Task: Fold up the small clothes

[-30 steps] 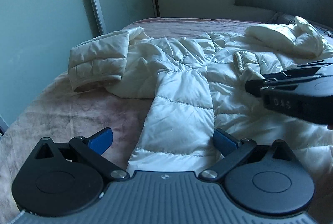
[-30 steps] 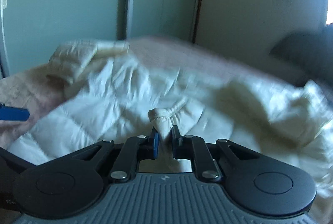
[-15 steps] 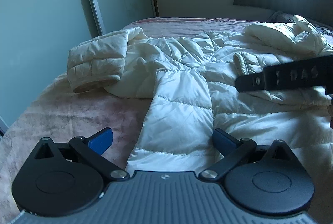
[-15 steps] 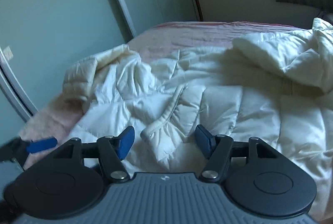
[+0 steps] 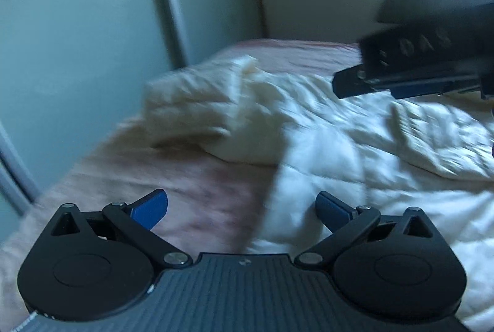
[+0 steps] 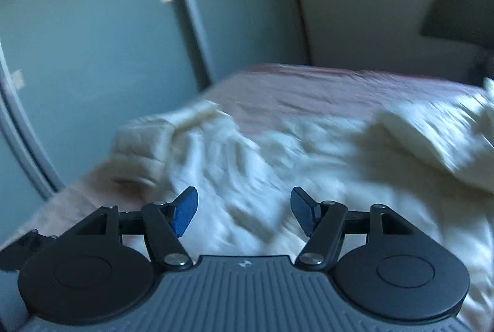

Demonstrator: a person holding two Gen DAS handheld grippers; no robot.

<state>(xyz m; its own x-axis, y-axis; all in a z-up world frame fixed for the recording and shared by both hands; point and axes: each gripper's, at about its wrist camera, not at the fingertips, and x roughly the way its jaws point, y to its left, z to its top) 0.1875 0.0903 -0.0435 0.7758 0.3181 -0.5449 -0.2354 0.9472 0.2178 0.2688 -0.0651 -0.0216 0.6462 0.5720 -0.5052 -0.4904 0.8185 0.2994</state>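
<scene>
Cream-white quilted fabric filled both views: one puffy jacket (image 5: 324, 153) lay spread and rumpled on one bed with a pink cover (image 5: 197, 193). Both pictures were blurred by motion.

Two claws were in use. The left claw (image 5: 241, 206) hung low over the near edge of the bed, its two blue pads (image 5: 149, 208) standing wide apart with nothing between them; the jacket's hem lay just beyond, apart from them. The right claw (image 6: 244, 210) had just been opening, and its two blue pads (image 6: 185, 210) stood apart above the middle of the jacket, gripping nothing (the cloth below was not touching them, as far as the blur allowed).

The left wrist view alone showed the right claw from outside (image 5: 410, 79), a dark shape with pale lettering hovering over the jacket at upper right. It also showed one folded sleeve (image 5: 185, 113) bulging at the jacket's far left.

The right wrist view alone showed a bunched pale mound of jacket (image 6: 432, 134) at far right, and small dark flower marks on the pale green glass wardrobe doors (image 6: 92, 32) beside the bed. A dark rounded headboard (image 6: 460, 14) stood against the far wall.
</scene>
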